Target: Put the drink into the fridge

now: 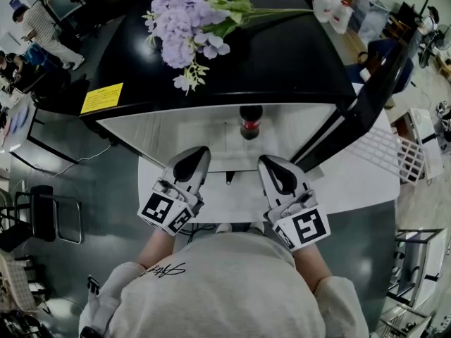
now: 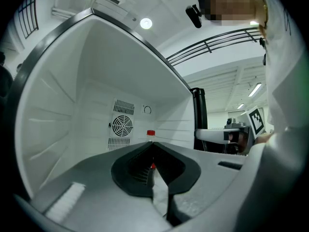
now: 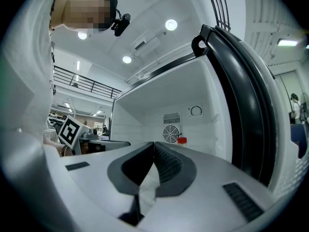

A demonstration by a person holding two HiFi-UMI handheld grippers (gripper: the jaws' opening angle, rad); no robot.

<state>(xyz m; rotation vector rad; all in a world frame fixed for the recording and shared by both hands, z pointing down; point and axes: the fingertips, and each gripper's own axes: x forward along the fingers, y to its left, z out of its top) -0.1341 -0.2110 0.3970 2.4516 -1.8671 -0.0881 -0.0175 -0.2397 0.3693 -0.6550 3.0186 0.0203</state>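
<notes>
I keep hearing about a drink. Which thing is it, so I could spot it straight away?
Find the black-topped fridge with purple flowers lying on it and its door swung open. Inside the white compartment stands one bottle. It is dark with a red cap and red label, the only thing seen in there.

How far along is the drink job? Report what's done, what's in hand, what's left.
Done: the drink bottle stands upright inside the fridge. In hand: nothing; the left gripper and right gripper are both shut and empty, held level in front of the fridge opening. Left: the fridge door is open, so closing it is probably all that remains.
</notes>
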